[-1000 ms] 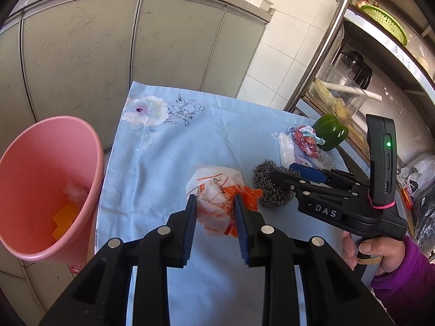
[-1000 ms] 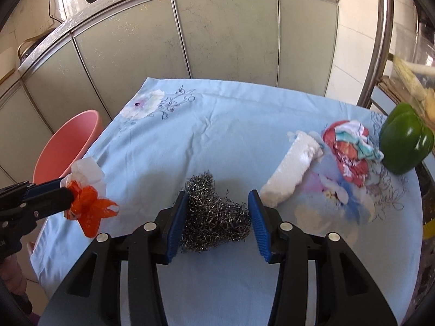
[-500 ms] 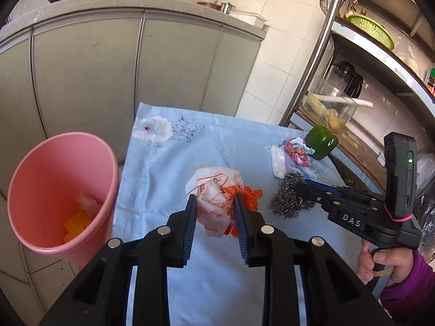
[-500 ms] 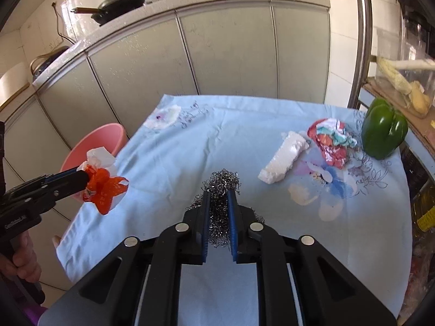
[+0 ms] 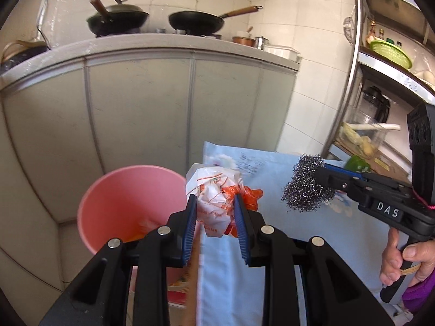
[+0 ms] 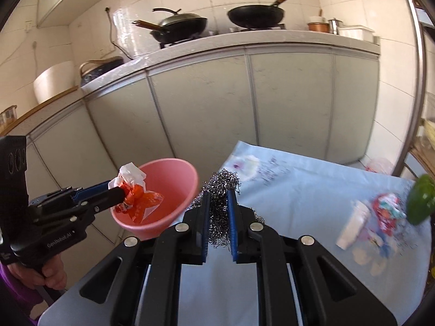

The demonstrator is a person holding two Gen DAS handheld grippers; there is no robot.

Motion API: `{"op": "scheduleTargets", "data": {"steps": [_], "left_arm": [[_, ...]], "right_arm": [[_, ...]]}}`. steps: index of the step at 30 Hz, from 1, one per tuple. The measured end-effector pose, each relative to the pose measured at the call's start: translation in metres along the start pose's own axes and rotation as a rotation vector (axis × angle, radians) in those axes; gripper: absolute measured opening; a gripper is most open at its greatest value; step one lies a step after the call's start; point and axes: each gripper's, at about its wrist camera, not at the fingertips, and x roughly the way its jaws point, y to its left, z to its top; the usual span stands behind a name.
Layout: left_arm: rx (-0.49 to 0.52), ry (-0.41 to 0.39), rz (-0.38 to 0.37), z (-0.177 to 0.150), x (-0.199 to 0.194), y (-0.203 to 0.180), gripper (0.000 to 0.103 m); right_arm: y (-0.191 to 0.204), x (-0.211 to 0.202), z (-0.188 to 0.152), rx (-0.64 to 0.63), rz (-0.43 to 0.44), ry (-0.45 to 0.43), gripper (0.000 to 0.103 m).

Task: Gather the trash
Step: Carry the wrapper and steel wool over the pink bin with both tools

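My left gripper is shut on a crumpled white and orange plastic bag and holds it in the air over the near rim of the pink bin. In the right wrist view that bag hangs in front of the bin. My right gripper is shut on a ball of steel wool, lifted above the left end of the blue floral tablecloth. The left wrist view shows the steel wool just right of the bag.
On the cloth's right side lie a white wrapper, a colourful crumpled wrapper and a green pepper. Grey cabinets with woks on the counter stand behind. A metal shelf rack rises at the right.
The right gripper shut on the steel wool and lifted it off the cloth. Both grippers rose and swung left toward the pink bin, each carrying its item.
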Motion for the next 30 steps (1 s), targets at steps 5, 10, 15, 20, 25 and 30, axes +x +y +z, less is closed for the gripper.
{"op": "scheduleTargets", "data": {"steps": [5, 10, 15, 20, 25, 30], "left_arm": [[-0.051, -0.009, 0.101, 0.002, 0.0, 0.037, 0.027], [-0.123, 0.019, 0.172, -0.003, 0.01, 0.07, 0.027], [-0.152, 0.058, 0.219, -0.012, 0.025, 0.089, 0.027], [-0.167, 0.098, 0.247, -0.02, 0.041, 0.097, 0.027], [-0.187, 0.14, 0.267, -0.029, 0.055, 0.103, 0.027], [-0.221, 0.167, 0.267, -0.03, 0.062, 0.11, 0.029]], "right_arm": [[0.03, 0.028, 0.015, -0.031, 0.077, 0.003, 0.013], [0.055, 0.058, 0.023, -0.076, 0.12, 0.024, 0.013], [0.074, 0.087, 0.027, -0.082, 0.166, 0.054, 0.013], [0.085, 0.114, 0.026, -0.085, 0.207, 0.098, 0.013], [0.095, 0.139, 0.018, -0.095, 0.227, 0.154, 0.013], [0.094, 0.148, 0.013, -0.088, 0.213, 0.171, 0.014]]}}
